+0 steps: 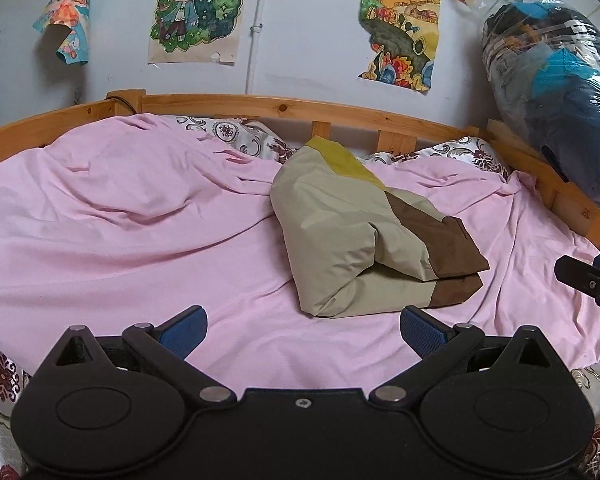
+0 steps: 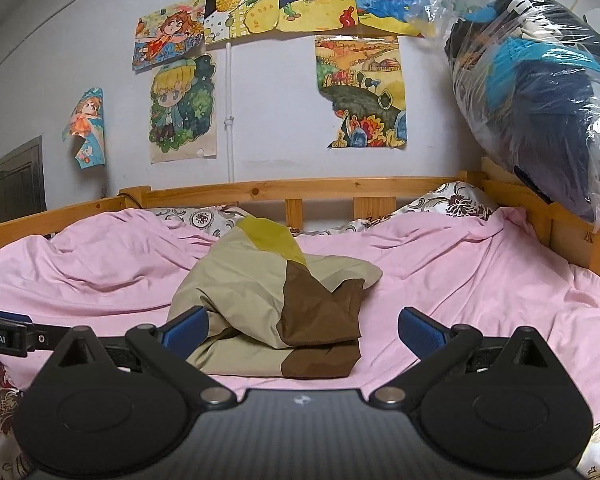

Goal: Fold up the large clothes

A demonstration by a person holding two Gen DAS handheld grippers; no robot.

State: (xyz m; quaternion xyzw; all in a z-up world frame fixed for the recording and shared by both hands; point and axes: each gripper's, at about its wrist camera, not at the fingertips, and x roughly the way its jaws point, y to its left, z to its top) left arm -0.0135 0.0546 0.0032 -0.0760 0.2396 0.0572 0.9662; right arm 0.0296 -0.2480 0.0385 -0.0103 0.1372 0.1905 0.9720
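A beige garment with brown and olive-yellow panels (image 1: 352,236) lies folded into a thick bundle on the pink sheet (image 1: 120,232); it also shows in the right wrist view (image 2: 268,300). My left gripper (image 1: 303,330) is open and empty, hovering just in front of the bundle's near edge. My right gripper (image 2: 303,330) is open and empty, with the bundle's near edge showing between its blue fingers. Part of the right gripper shows at the right edge of the left wrist view (image 1: 592,280).
A wooden bed rail (image 1: 284,106) runs along the far side against a wall with posters. A clear plastic bag of dark clothes (image 1: 556,92) sits on the right rail. Patterned pillows (image 1: 244,136) lie along the far edge.
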